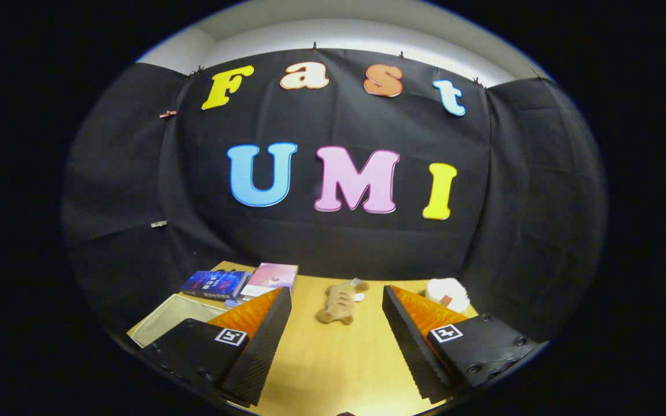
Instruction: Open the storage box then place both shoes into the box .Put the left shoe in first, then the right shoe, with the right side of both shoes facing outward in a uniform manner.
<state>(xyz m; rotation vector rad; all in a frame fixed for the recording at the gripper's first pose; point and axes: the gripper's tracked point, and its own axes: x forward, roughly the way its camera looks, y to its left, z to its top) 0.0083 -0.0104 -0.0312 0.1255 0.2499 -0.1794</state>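
Note:
My gripper (337, 297) is held above the wooden table (333, 358), open, with nothing between its fingers. A pale fabric storage box (162, 320) shows beside and partly behind the left finger, its inside just visible. I cannot make out a lid on it. A small tan plush toy (340, 301) lies on the table just ahead, between the fingertips' lines.
Two books lie at the back left of the table: a dark blue one (215, 284) and a pink one (272, 276). A white soft object (447, 292) sits at the back right, beyond the right finger. The black cloth wall stands close behind the table.

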